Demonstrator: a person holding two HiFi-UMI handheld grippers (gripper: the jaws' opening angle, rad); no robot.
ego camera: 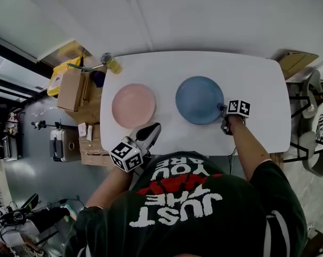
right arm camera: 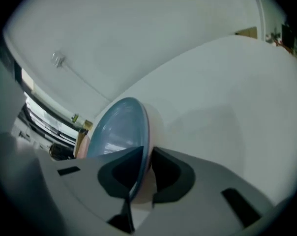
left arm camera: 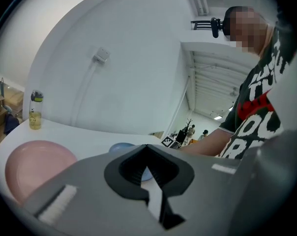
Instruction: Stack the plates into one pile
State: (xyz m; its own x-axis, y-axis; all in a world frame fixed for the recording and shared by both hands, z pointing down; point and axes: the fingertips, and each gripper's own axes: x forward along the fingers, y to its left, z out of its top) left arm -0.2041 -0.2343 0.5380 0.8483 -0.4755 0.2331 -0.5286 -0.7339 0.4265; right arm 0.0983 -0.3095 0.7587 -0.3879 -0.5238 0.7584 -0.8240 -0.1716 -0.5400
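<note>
Shirt [ego camera: 204, 208] nearest; left gripper [ego camera: 153, 128] closed, empty. Right gripper [ego camera: 223, 110] pinches the round, glossy blue plate [ego camera: 198, 99] by its 3 o'clock rim. Pink plate [ego camera: 133, 105] lies apart.

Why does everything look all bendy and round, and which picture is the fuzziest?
Head view: sharp and evenly lit, and the table edges bow only slightly. Left gripper view: the wide lens bends the wall into a dome, and the corners go black. Right gripper view: the fuzziest one; the blue plate looks stretched and soft, and the corners are dark too.
</note>
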